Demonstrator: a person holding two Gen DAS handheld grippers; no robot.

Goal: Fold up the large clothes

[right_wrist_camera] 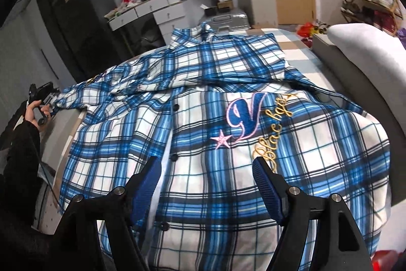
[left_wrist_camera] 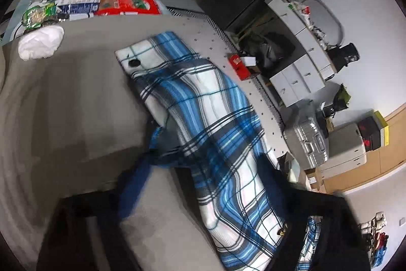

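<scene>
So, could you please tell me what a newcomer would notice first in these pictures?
The blue and white plaid shirt spread across the bed dominates the right wrist view, its pink-edged blue letter V and gold script on the chest. The right gripper hangs over it, jaws wide and empty. In the left wrist view a plaid sleeve with a black cuff button trails over the grey bedding.

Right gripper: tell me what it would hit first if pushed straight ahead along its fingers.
Probably the blue-and-white plaid shirt spread on the bed: the right gripper hangs open above its button placket, nothing between the jaws. Depth is unclear.
</scene>
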